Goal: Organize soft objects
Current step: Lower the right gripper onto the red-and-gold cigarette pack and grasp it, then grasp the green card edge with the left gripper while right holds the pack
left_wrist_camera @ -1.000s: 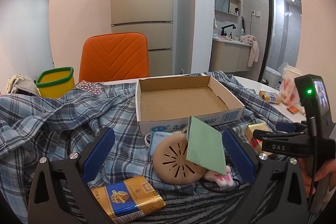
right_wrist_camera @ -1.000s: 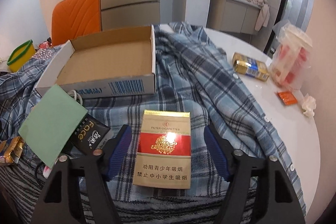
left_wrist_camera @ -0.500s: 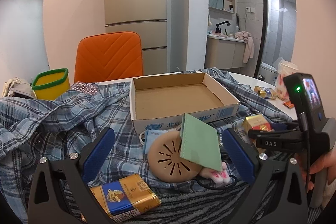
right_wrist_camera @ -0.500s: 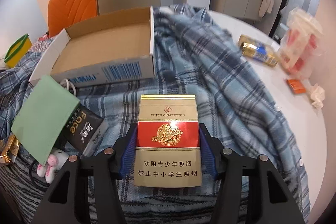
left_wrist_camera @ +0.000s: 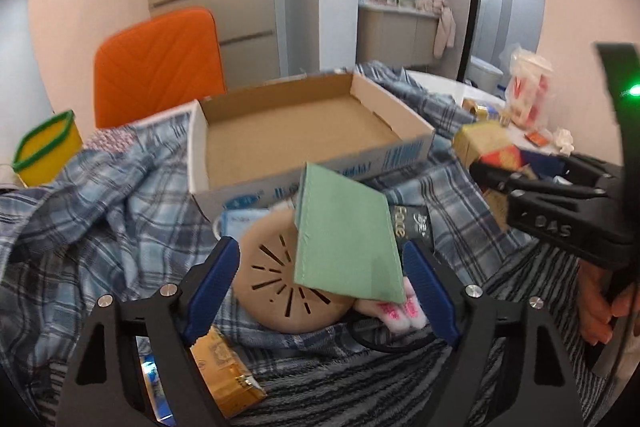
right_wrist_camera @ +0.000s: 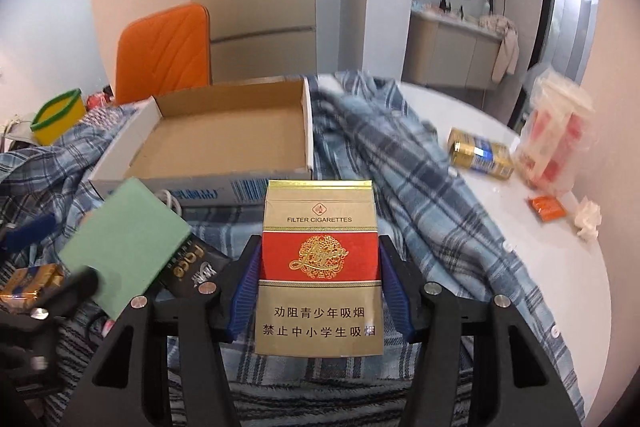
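My right gripper (right_wrist_camera: 319, 251) is shut on a red-and-gold cigarette pack (right_wrist_camera: 319, 227), held upright just above the plaid shirt (right_wrist_camera: 400, 155). My left gripper (left_wrist_camera: 320, 267) points down at a pile in front of the empty cardboard box (left_wrist_camera: 296, 135). Its jaws are closing around a tilted green pack (left_wrist_camera: 344, 239) and a tan round slotted object (left_wrist_camera: 276, 279), and the pads are not pressing on either. A black pack (left_wrist_camera: 412, 227) and a pink-and-white soft thing (left_wrist_camera: 400, 311) lie under the green pack. In the right wrist view the box (right_wrist_camera: 224, 143) sits behind the held pack.
A gold-and-blue pack (left_wrist_camera: 224, 367) lies under my left finger. An orange chair (left_wrist_camera: 160, 59) and a yellow bin (left_wrist_camera: 44, 151) stand behind the box. Another gold pack (right_wrist_camera: 480, 155), a bag of red cartons (right_wrist_camera: 560, 139), an orange sachet (right_wrist_camera: 546, 207) and a tissue (right_wrist_camera: 588, 219) sit on the white table.
My left gripper came forward and down onto the pile and its jaws narrowed. My right gripper shut on the red-and-gold pack and lifted it off the shirt.
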A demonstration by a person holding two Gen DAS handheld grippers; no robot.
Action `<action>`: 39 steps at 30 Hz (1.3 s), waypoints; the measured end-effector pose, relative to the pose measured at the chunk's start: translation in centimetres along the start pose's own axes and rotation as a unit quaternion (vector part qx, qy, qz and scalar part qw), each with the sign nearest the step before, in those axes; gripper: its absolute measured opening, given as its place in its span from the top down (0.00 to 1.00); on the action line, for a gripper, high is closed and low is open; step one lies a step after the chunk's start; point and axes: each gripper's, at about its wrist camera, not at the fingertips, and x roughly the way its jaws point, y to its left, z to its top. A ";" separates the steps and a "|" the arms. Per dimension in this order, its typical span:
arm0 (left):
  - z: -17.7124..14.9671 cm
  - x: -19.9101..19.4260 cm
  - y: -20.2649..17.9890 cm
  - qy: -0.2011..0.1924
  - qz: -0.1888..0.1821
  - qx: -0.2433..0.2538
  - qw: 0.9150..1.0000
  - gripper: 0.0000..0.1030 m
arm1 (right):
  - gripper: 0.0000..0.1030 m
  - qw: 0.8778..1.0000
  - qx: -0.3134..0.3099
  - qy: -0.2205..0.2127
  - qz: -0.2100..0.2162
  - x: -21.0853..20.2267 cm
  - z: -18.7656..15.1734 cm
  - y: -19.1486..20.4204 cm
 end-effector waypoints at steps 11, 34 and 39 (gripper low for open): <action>-0.4 -0.2 0.6 -0.001 -0.027 -0.015 1.000 0.85 | 0.44 1.000 -0.011 -0.009 0.007 -0.6 0.0 0.6; -1.5 -4.5 0.9 -0.028 0.078 0.025 0.996 0.98 | 0.44 1.000 -0.019 0.000 0.010 -0.2 -0.1 0.5; -1.9 -3.5 1.0 -0.012 0.063 0.020 0.998 0.96 | 0.44 1.000 -0.023 0.004 0.011 -0.1 -0.1 0.7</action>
